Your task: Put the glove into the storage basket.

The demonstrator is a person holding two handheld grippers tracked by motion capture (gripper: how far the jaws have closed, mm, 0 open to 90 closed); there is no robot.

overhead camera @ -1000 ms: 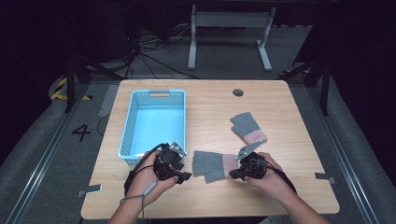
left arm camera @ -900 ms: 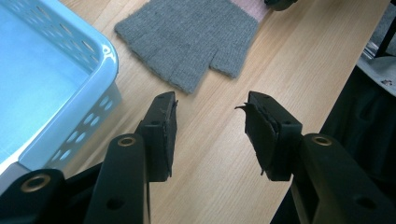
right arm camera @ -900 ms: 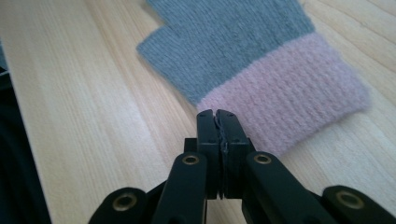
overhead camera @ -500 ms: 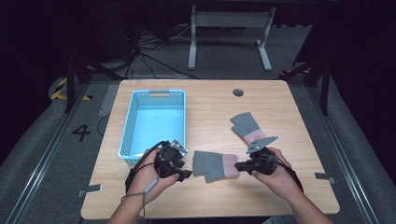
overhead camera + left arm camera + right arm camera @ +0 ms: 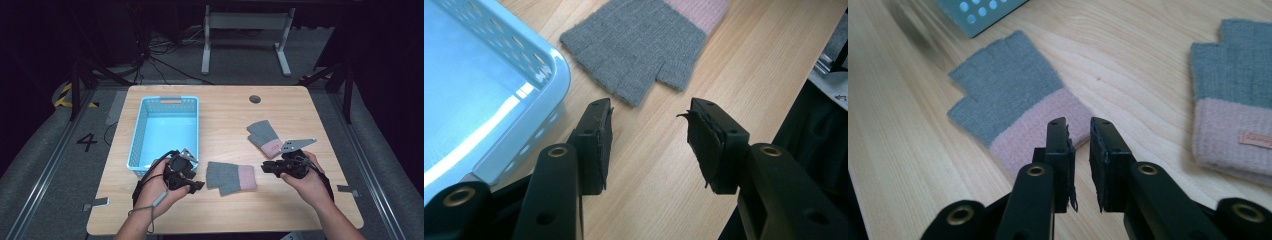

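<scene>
Shifted rightward since a second ago, away from the near glove (image 5: 231, 177), which lies flat on the table (image 5: 300, 105) just beside the blue basket (image 5: 145, 120) — right gripper (image 5: 264, 167) now hovering off the pink cuff, jaws just parting, a narrow gap and nothing between them. Reads as a release after laying the glove down. Second glove (image 5: 263, 137) farther back, beyond the right hand (image 5: 306, 179), well apart from the first. Left gripper (image 5: 199, 185) unmoved by the basket's near corner, jaws half apart and empty, aimed at the grey finger end. Left hand (image 5: 159, 192) low, wrist resting near the table edge; right hand angled inward — gripper pointing left across the wood.
</scene>
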